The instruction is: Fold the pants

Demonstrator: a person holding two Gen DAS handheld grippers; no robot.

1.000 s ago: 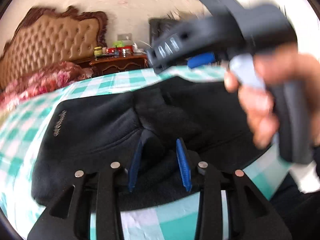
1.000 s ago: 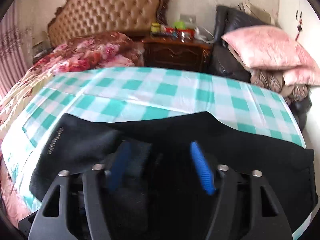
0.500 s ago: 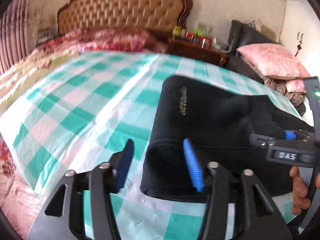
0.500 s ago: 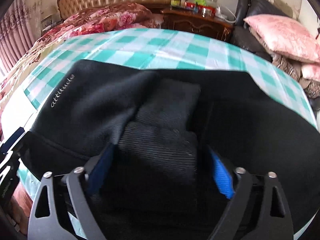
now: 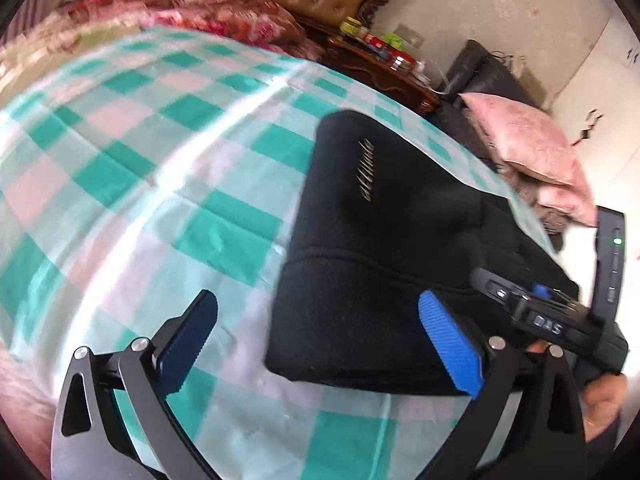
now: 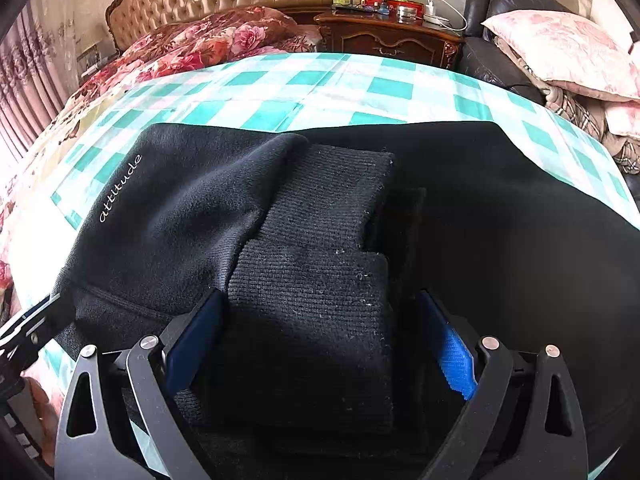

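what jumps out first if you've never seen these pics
The black pants, folded into a thick bundle with "attitude" stitched on them, lie on a teal checked sheet. The right gripper stands open around their ribbed cuffs, while the left gripper hangs open at the bundle's edge.

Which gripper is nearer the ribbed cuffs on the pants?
Right. The right gripper has its jaws open around the ribbed cuffs. The left gripper sits off the folded edge of the pants, jaws open.

Pants (image 6: 180, 208) on bed (image 6: 312, 80), nightstand (image 6: 384, 36) behind
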